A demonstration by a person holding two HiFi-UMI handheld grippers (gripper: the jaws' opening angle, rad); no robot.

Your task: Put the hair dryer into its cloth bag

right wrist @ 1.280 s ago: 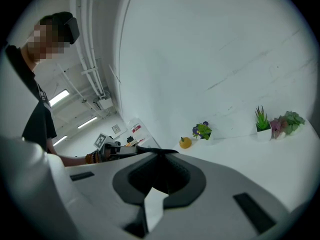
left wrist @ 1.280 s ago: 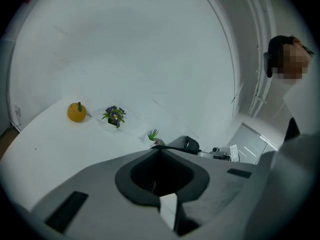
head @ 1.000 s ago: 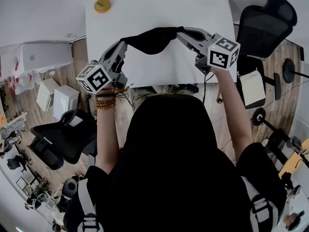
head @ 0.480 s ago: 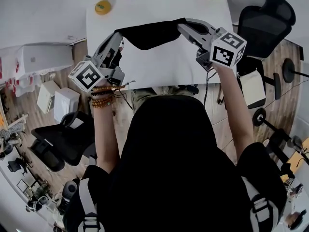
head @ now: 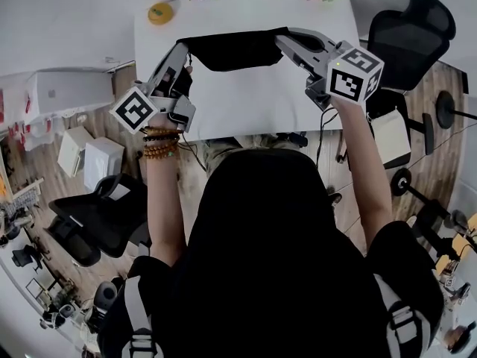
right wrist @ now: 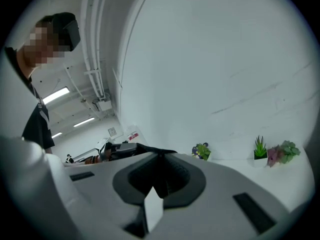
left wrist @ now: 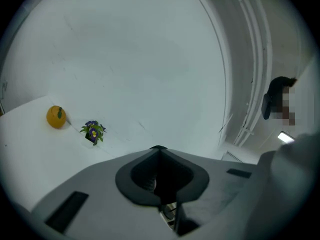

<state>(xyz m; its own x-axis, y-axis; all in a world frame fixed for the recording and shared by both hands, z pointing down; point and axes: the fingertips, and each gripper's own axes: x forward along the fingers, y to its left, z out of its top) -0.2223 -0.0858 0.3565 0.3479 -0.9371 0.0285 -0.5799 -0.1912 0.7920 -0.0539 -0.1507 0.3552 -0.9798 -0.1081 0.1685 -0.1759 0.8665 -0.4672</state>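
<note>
Lifting the black cloth bag (head: 235, 51) higher over the white table (head: 246, 99), left gripper (head: 185, 52) and right gripper (head: 284, 40), both clenched on its ends, now stretch it taut; hair dryer not visible, so nothing is bagged yet.

No words, brands or numbers can be read anywhere. The cube (head: 136, 110) on the left gripper (head: 185, 48) and the cube (head: 355, 73) on the right gripper (head: 282, 37) bear only black-and-white square patterns. A red-and-white label (right wrist: 132, 135) far off to the left is too small to read.
</note>
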